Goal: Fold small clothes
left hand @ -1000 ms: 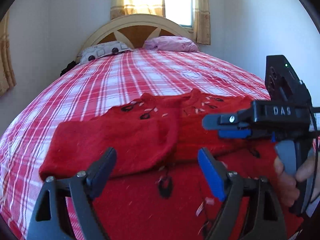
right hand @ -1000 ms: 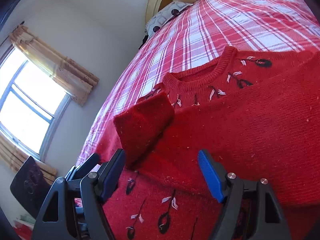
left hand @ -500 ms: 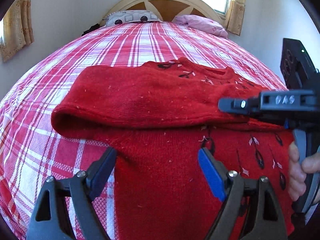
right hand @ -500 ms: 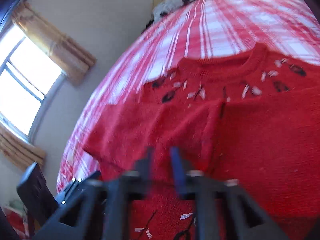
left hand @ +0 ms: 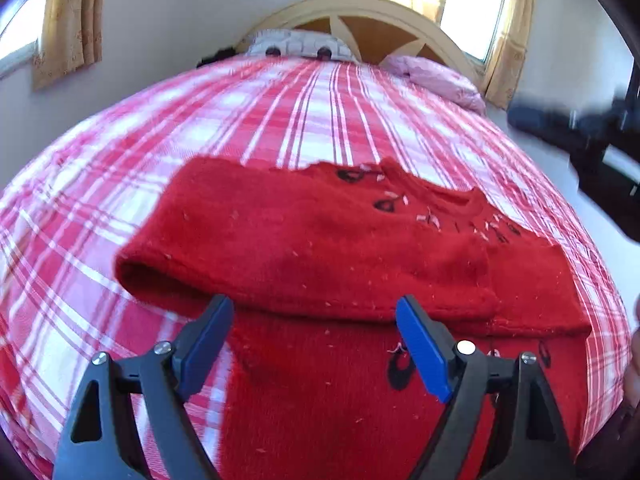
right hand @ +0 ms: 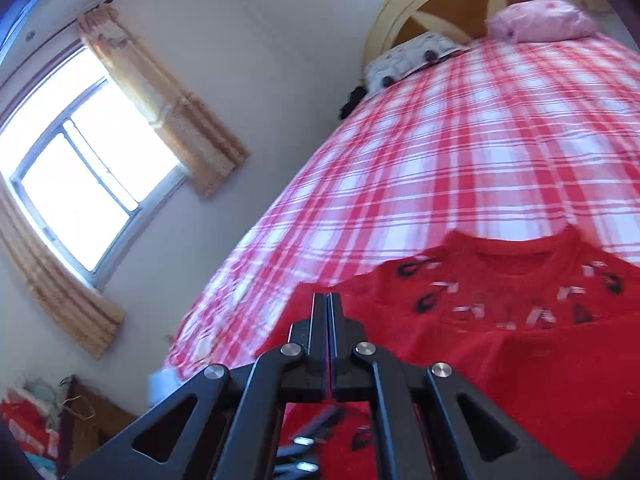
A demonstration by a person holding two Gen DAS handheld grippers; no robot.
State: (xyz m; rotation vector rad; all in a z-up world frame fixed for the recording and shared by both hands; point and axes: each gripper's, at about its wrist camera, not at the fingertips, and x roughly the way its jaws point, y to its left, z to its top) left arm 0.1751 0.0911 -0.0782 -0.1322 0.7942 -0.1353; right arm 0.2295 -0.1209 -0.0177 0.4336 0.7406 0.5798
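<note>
Where the red sweater (left hand: 312, 240) lies across the near part of the bed (left hand: 280, 120), both sleeves are folded inward over its chest, the left fold edge rounded and thick. Left gripper (left hand: 316, 332): fingers wide apart, nothing between them, poised over the lower sleeve edge. Right gripper (right hand: 328, 304): fingers pressed together, empty, raised above the garment. Plaid bedspread lies bare from the collar to the pillows (left hand: 300, 46) and along the left side.
</note>
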